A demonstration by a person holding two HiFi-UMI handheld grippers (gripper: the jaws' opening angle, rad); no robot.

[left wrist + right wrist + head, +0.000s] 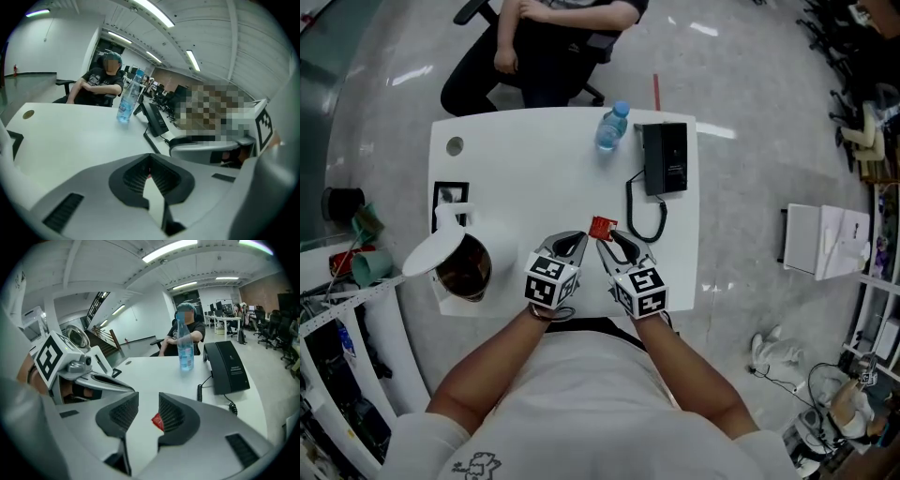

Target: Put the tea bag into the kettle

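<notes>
The red tea bag [601, 228] hangs just above the white table [534, 178], between the tips of both grippers. My left gripper [578, 238] is shut, and a sliver of red shows pinched at its tips [149, 172]. My right gripper [605, 242] is open; in the right gripper view the tea bag [158, 422] lies against the right-hand pad, with a clear gap to the other jaw [148, 408]. The white kettle [442, 284] stands at the table's left edge with its lid [431, 251] flipped open, left of both grippers.
A water bottle [612, 125] and a black desk phone [665, 157] with a coiled cord [647, 214] sit at the far right of the table. A person sits in a chair [553, 37] beyond the far edge. A cable hole [455, 145] is at the far left corner.
</notes>
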